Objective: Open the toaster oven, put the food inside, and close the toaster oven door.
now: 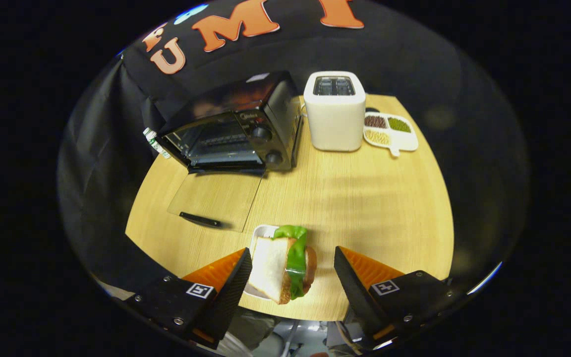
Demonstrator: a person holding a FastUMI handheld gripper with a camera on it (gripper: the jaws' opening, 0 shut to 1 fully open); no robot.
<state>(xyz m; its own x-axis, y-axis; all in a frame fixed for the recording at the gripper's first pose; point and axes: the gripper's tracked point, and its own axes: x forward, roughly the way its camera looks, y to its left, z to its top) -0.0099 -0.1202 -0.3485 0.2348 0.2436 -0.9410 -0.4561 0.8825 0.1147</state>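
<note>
A black toaster oven (236, 129) stands at the far left of the round wooden table (355, 208). Its glass door (216, 201) lies folded down flat on the table, with the dark handle (200, 220) at its near edge. The rack inside shows. A sandwich (285, 265) of white bread with green lettuce stands on a small white plate (260, 233) between my fingers. My gripper (293, 270) is open. The left finger is close beside the bread and the right finger stands well clear of it.
A white two-slot toaster (335, 116) stands to the right of the oven. Beside it lies a white divided dish (392, 131) with dark, green and pale beans. The near table edge runs just under my fingers.
</note>
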